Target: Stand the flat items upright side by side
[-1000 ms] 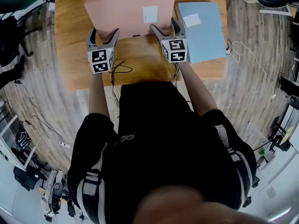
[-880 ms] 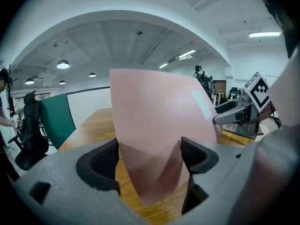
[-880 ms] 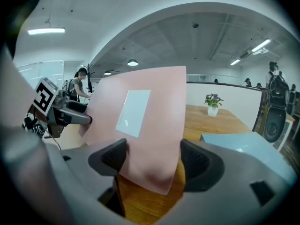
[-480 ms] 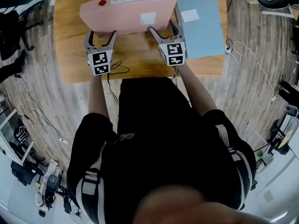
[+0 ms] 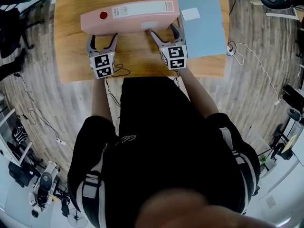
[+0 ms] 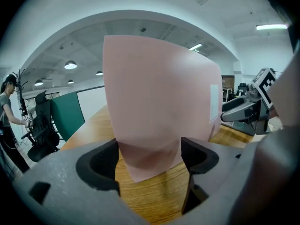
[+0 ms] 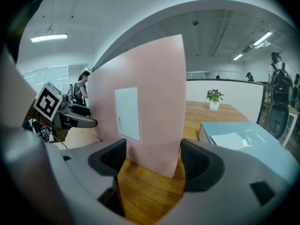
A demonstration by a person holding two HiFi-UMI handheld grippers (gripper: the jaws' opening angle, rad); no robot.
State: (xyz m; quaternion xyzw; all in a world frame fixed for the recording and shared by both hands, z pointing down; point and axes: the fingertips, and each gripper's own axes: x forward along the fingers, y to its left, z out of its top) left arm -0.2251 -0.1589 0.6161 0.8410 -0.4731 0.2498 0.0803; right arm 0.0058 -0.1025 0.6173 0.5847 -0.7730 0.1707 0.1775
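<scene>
My body hides the near edge of the wooden surface (image 5: 71,56). The smooth pink binder (image 5: 128,14) stands upright at upper centre; left gripper (image 5: 102,36) and right gripper (image 5: 165,30) face its broad side, jaws spread, clamping nothing. A matte blue folder (image 5: 202,27) lies flat upper right.

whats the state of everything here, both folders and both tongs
pink folder: stood on edge on the table, spine up, nearly upright
blue folder: lying flat on the table to the pink folder's right, not yet stood up
left tongs: open, tips at the pink folder's near face, not clamped on it
right tongs: open, tips at the same face, not clamped
</scene>
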